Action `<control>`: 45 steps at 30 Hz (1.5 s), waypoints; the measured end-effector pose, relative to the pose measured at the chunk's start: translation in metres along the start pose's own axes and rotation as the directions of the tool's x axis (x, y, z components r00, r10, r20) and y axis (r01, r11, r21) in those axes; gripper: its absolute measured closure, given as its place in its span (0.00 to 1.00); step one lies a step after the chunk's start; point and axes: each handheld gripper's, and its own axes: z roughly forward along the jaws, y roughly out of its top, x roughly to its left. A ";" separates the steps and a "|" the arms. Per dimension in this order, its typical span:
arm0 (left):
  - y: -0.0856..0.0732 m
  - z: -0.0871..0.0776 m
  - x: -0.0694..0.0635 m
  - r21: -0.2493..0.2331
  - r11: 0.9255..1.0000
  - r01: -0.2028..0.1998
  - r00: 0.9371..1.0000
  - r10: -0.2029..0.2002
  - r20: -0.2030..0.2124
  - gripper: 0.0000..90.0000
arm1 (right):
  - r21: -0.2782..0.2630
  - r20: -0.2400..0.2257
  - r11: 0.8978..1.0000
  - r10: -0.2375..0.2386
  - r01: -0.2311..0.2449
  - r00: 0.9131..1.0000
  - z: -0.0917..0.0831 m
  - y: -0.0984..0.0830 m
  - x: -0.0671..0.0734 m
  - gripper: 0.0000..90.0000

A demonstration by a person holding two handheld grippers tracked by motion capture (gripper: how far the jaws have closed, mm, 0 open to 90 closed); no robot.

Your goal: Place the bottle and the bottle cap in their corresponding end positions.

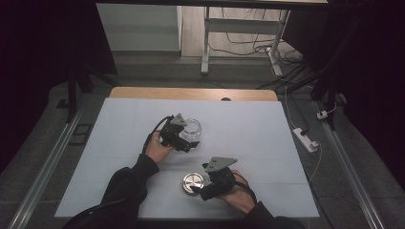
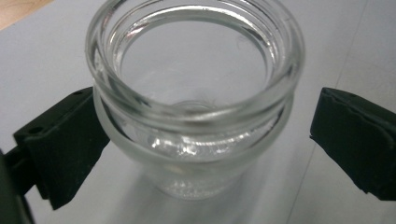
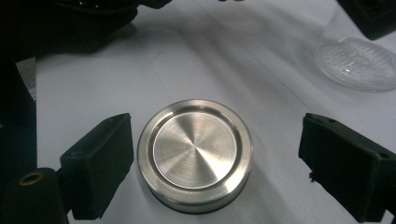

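An empty clear glass jar (image 1: 192, 130) (image 2: 196, 116) stands upright with no lid, left of the middle of the white mat (image 1: 248, 129). My left gripper (image 1: 187, 142) (image 2: 205, 135) is open around it. One pad (image 2: 65, 140) sits close against the jar's wall, while the other pad (image 2: 359, 135) stands well off it. A round brushed-metal lid (image 1: 192, 182) (image 3: 195, 151) lies flat near the front edge. My right gripper (image 1: 198, 190) (image 3: 222, 161) is open with a jaw on each side of the lid, and neither presses on it. The jar's base (image 3: 359, 63) shows far off in the right gripper view.
The mat covers a wooden table whose bare far edge (image 1: 191, 93) shows. A white power strip (image 1: 305, 139) with its cables lies on the floor to the right. Metal desk legs (image 1: 205, 43) stand behind the table. A dark sleeve (image 1: 124, 186) reaches in from the bottom left.
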 end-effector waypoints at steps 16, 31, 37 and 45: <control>-0.011 -0.030 0.002 -0.054 0.996 0.077 0.996 -0.074 0.059 0.00 | -0.009 0.004 1.000 0.011 -0.011 1.000 -0.008 0.001 -0.001 0.09; -0.024 -0.060 -0.017 -0.073 0.993 0.092 0.983 -0.079 0.166 0.00 | -0.058 0.025 0.997 0.060 -0.059 0.998 -0.024 0.005 -0.004 0.03; -0.031 -0.071 -0.029 -0.087 0.992 0.091 0.978 -0.073 0.194 0.00 | -0.057 0.050 0.996 0.065 -0.062 0.997 -0.029 0.006 -0.006 0.02; -0.039 -0.081 -0.045 -0.102 0.993 0.064 0.978 -0.042 0.204 0.00 | -0.037 0.074 0.999 0.030 -0.028 0.997 -0.033 0.007 -0.004 0.00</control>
